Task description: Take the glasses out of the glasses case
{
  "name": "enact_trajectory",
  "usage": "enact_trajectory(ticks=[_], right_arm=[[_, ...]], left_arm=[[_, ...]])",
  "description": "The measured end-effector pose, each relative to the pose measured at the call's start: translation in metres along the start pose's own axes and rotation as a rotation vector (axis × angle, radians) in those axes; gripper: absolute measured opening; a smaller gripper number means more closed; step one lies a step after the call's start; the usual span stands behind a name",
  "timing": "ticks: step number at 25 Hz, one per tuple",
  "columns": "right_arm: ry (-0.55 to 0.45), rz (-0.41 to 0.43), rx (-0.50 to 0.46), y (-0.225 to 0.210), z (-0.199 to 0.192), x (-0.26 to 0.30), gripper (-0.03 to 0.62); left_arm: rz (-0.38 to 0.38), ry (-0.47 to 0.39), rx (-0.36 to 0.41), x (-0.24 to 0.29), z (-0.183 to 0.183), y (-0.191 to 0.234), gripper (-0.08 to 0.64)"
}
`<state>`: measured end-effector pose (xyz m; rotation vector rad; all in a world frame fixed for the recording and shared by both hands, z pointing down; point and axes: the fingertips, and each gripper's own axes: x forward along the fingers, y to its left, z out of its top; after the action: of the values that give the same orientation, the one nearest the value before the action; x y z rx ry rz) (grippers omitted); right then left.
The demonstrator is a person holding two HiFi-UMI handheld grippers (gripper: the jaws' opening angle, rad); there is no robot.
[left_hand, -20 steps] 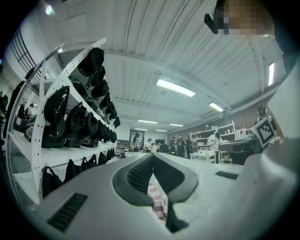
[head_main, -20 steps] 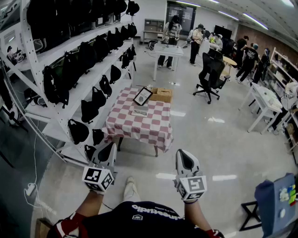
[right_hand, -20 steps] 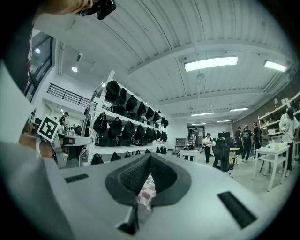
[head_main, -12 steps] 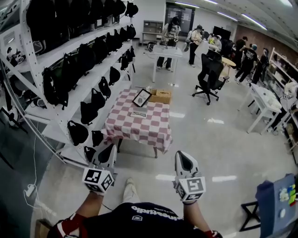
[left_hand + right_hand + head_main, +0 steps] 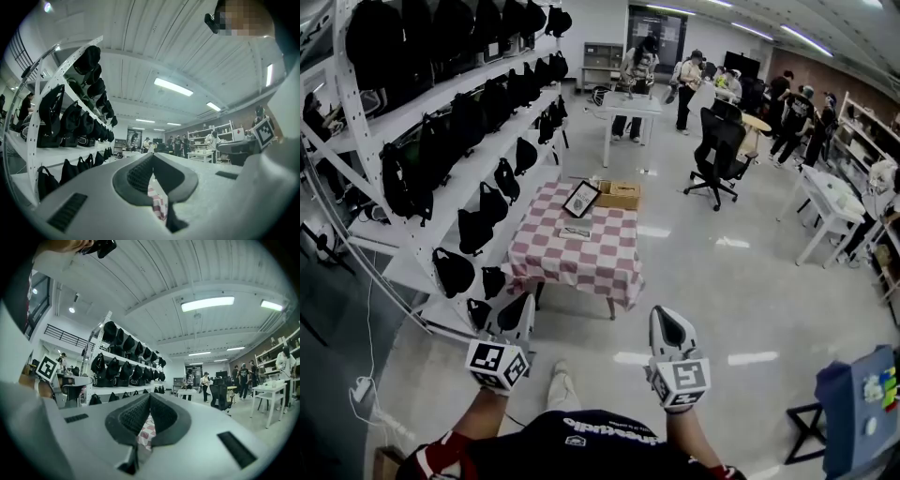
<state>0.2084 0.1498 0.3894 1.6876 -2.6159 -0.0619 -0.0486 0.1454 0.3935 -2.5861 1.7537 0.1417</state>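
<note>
Standing well back, I hold the left tool and right tool level, both shut and empty. Far ahead on the checkered surface lies the glasses case, seemingly crosswise and somewhat nearer my left tool. It is too small to tell whether it is open or holds glasses.

- The left gripper points level toward the table, well short of its near edge and off its left corner.
- Its jaws are closed tip to tip, with nothing between them.
- The right gripper is also level, beside the left one, well short of the table's near right corner.
- Its jaws are closed too, with nothing held.
- The left forearm and right forearm reach forward toward the table, roughly parallel.
</note>
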Motion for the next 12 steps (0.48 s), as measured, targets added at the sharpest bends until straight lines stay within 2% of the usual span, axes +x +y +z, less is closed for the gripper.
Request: enact_trajectory(ticks=[6, 12], right_arm=[[-0.021, 0.007, 0.042, -0.007, 0.001, -0.001, -0.003], [0.02, 0.028, 0.051, -0.009, -0.006, -0.003, 0.002]], left_arm=[[-0.018, -0.013, 0.022, 0.005, 0.007, -0.01, 0.006], [-0.009, 0.002, 0.029, 0.006, 0.004, -0.009, 0.006]])
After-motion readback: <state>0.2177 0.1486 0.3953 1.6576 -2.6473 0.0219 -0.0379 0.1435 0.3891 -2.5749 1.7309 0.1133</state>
